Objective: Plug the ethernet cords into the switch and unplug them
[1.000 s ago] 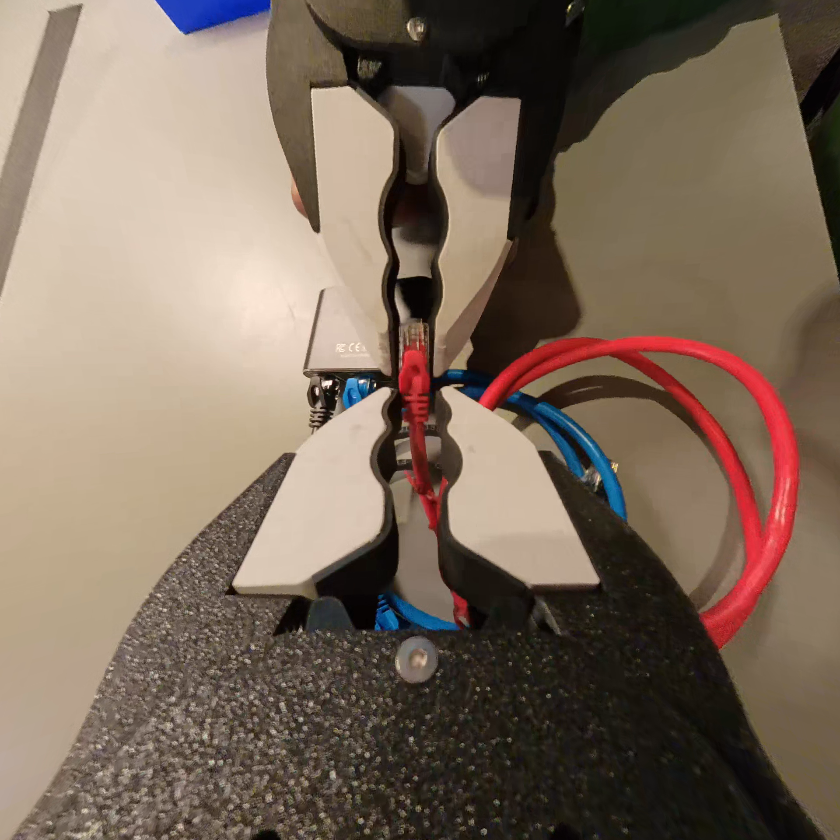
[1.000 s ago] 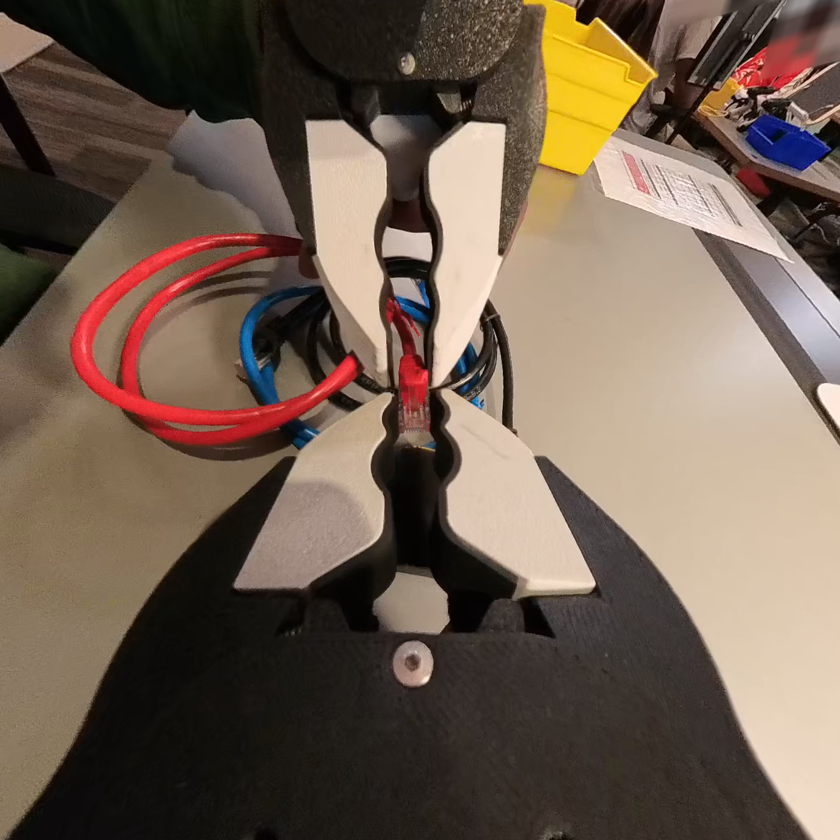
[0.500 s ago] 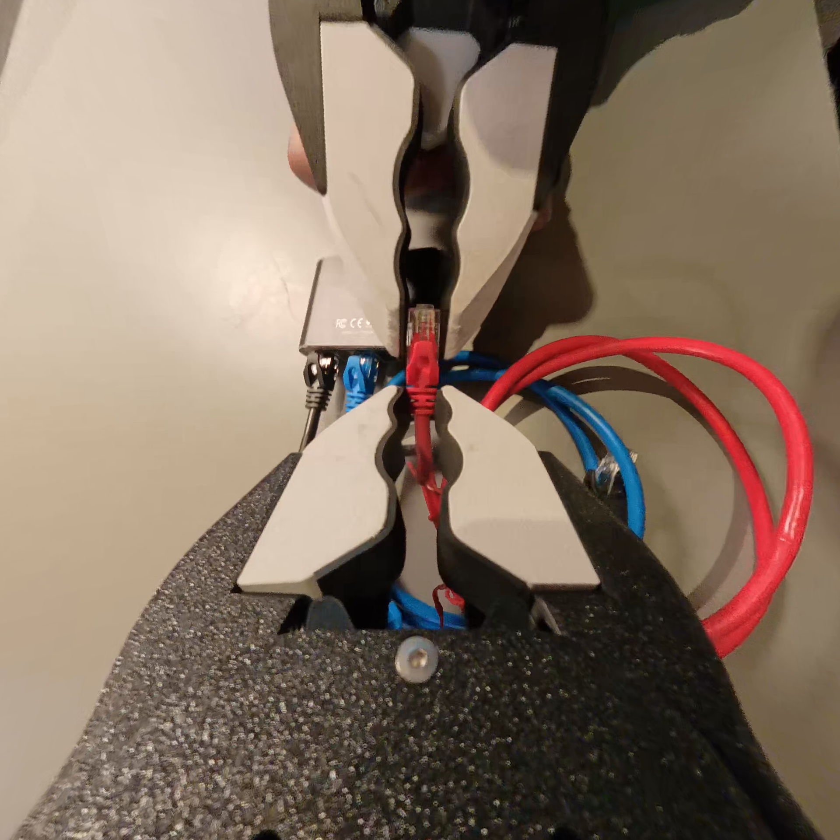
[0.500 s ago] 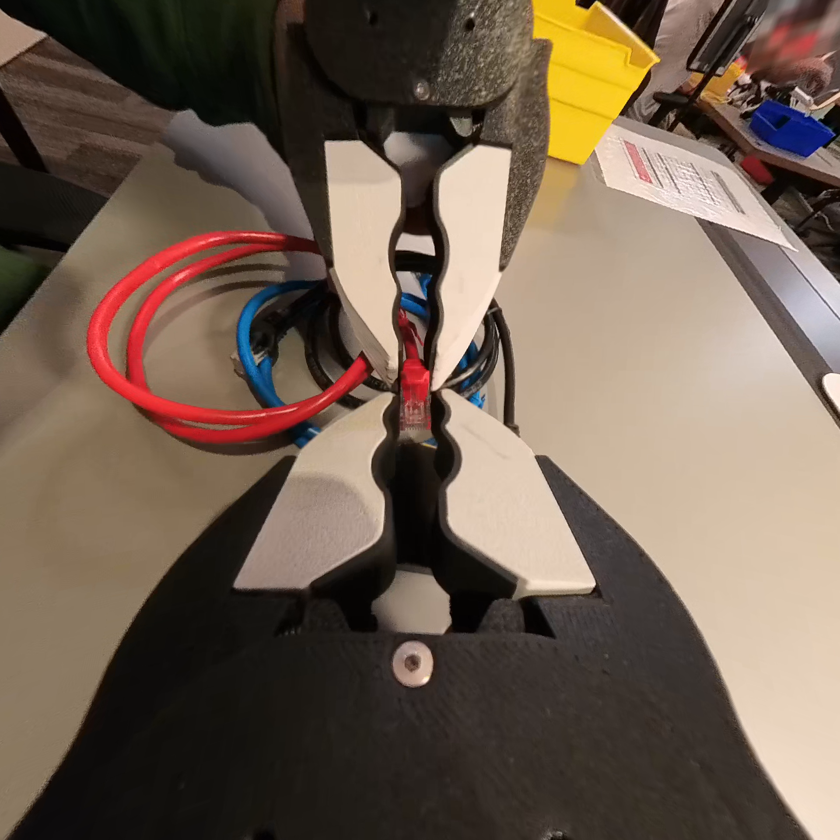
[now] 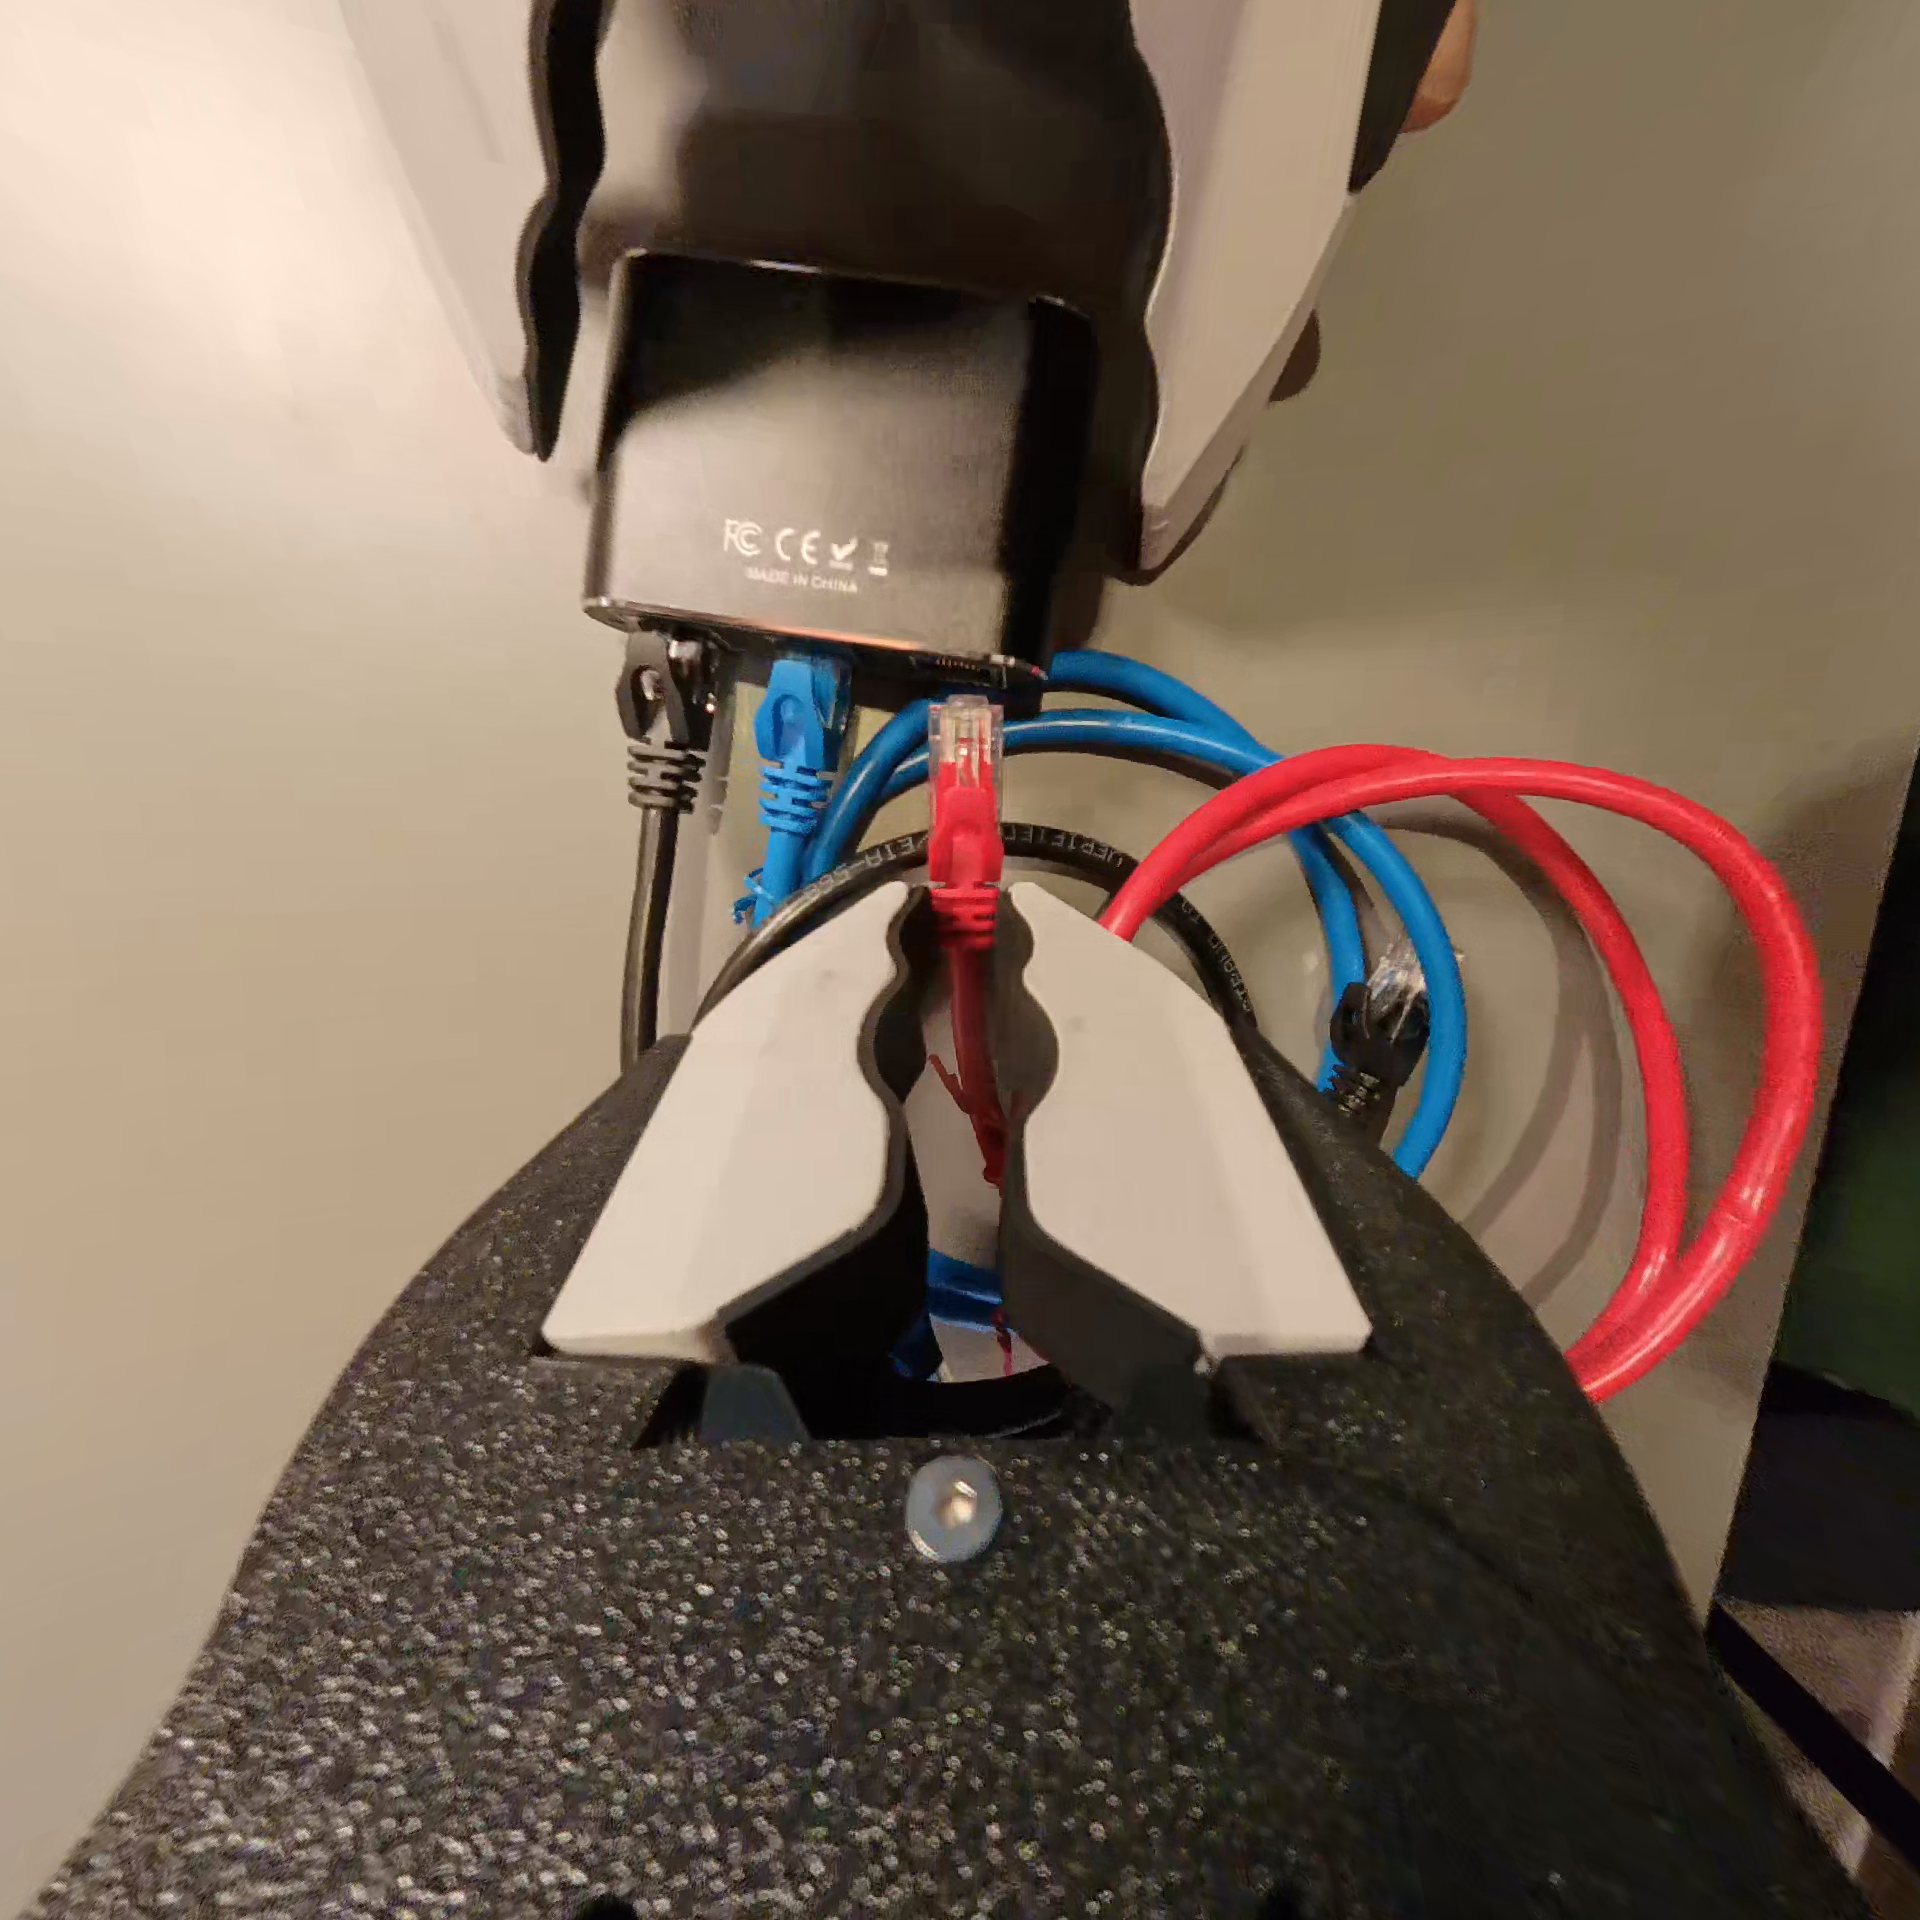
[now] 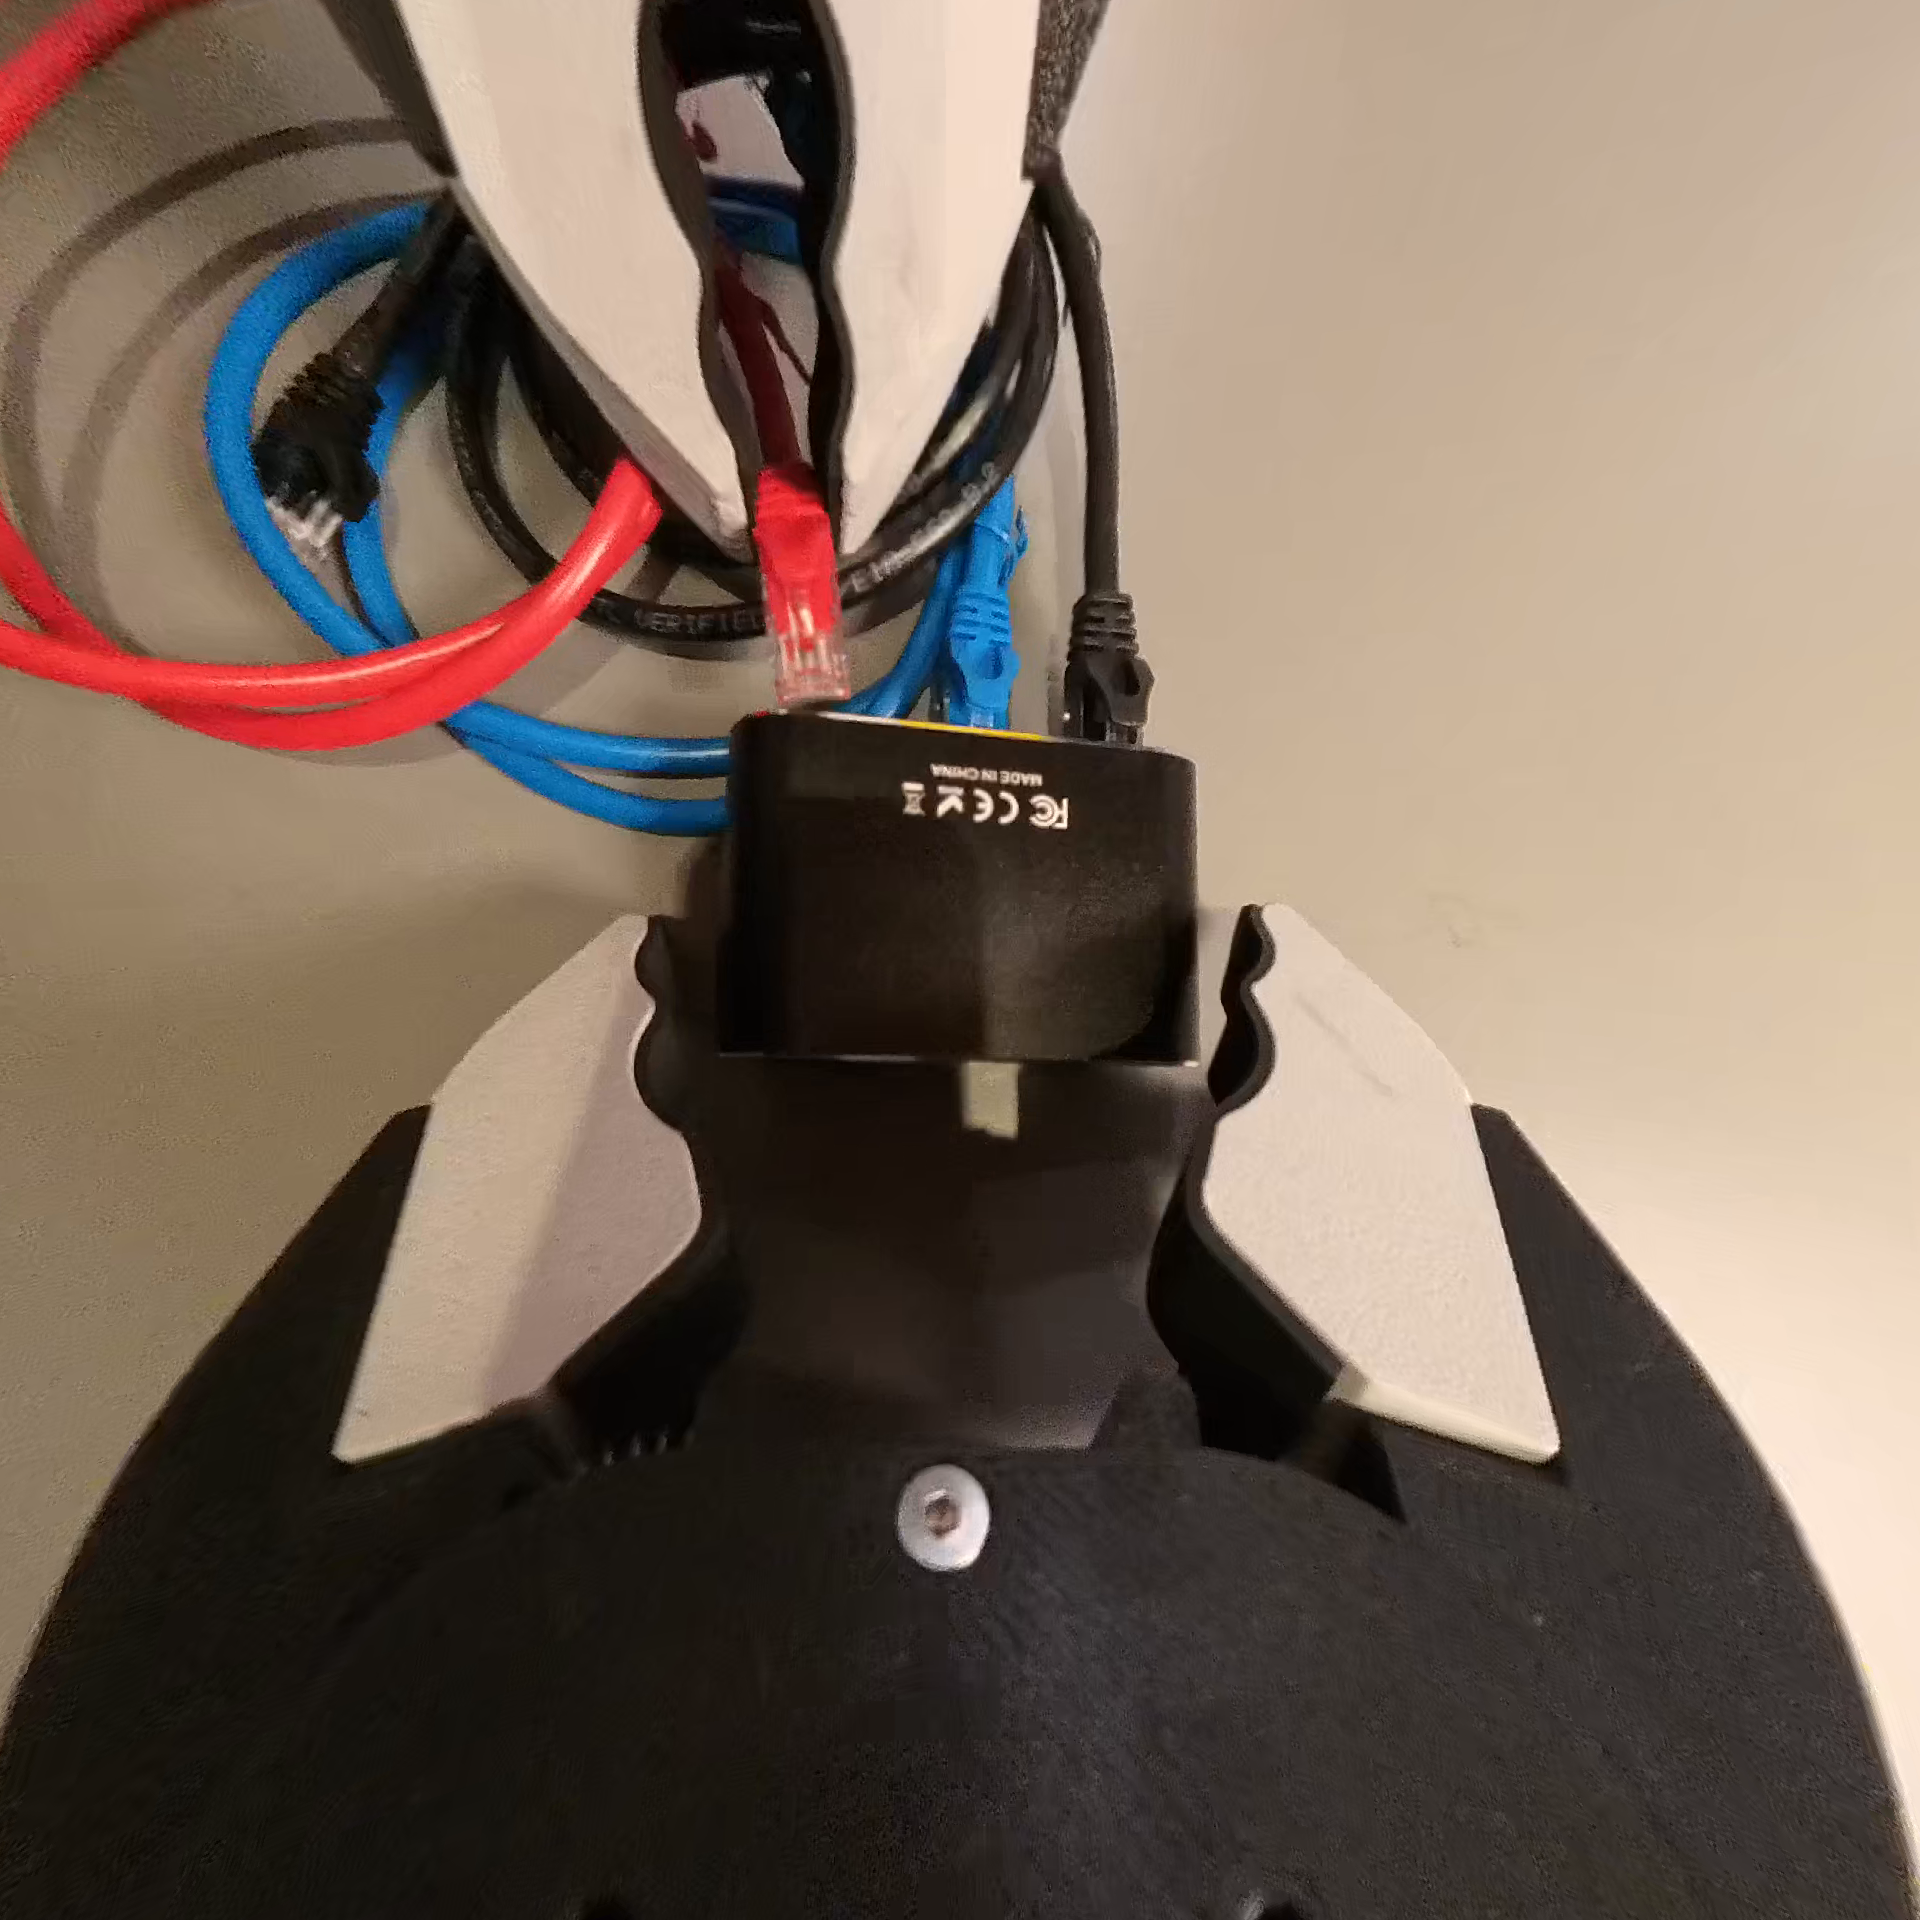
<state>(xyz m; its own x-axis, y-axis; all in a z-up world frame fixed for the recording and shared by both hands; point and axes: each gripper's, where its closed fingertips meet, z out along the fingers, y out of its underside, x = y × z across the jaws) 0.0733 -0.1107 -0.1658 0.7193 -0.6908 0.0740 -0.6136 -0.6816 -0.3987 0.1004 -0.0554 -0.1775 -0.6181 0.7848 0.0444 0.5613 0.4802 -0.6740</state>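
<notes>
Left gripper (image 5: pixel 964 902) pinches red cord (image 5: pixel 964 821); right gripper (image 6: pixel 951 935) straddles switch (image 6: pixel 961 894).

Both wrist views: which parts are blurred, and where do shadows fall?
Left wrist view: the far right gripper is smeared; the red plug is sharp. Right wrist view: the left gripper is soft; cable shadows curve on the table at upper left.

Loose plug (image 5: pixel 964 758) just before switch (image 5: pixel 821 488)
</notes>
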